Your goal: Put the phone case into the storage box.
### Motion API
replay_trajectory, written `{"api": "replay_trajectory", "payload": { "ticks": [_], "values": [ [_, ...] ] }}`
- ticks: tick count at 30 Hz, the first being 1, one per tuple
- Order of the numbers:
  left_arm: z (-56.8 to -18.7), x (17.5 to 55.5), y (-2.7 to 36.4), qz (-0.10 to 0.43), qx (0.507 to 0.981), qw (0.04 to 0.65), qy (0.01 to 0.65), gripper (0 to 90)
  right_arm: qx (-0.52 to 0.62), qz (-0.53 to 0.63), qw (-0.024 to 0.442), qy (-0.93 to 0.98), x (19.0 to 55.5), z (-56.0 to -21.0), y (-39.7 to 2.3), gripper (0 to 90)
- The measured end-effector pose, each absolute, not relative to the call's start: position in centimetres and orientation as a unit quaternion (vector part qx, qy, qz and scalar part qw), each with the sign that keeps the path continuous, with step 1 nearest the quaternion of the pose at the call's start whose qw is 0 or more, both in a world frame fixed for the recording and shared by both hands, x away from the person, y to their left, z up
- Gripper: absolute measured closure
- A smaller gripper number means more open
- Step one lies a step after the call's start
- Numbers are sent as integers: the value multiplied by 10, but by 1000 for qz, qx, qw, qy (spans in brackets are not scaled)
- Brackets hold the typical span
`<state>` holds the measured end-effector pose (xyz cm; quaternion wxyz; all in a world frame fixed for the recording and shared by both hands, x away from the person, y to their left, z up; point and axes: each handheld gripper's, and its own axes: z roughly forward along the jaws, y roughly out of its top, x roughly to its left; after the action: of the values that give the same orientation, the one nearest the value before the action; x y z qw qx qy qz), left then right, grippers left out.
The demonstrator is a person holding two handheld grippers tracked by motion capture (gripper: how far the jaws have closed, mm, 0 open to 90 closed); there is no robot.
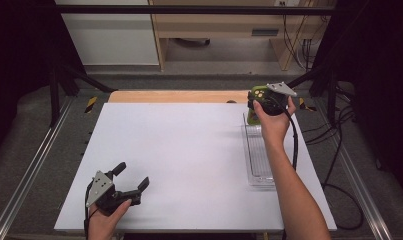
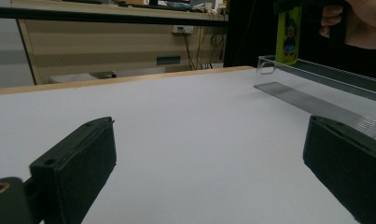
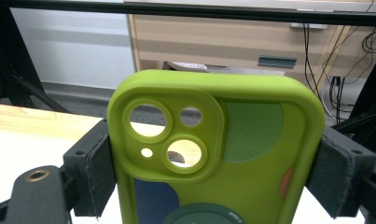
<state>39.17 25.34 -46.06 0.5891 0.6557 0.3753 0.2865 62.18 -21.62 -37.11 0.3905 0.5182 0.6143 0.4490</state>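
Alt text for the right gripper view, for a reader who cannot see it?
A lime-green phone case with camera cut-outs stands clamped by its side edges between the right tongs. Behind it lie a white table, a wooden cabinet and hanging cables.

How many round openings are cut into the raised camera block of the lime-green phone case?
4 in the lime-green phone case: large upper left, large lower right, small upper right, tiny lower left.
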Motion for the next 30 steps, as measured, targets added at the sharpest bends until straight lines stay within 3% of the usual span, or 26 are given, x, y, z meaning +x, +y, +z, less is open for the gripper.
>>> {"api": "replay_trajectory", "payload": {
  "ticks": [30],
  "values": [
    [-460,392,262,306,649,587,377,18,538,443,387,604,630,-397,-216,162]
  ]
}}
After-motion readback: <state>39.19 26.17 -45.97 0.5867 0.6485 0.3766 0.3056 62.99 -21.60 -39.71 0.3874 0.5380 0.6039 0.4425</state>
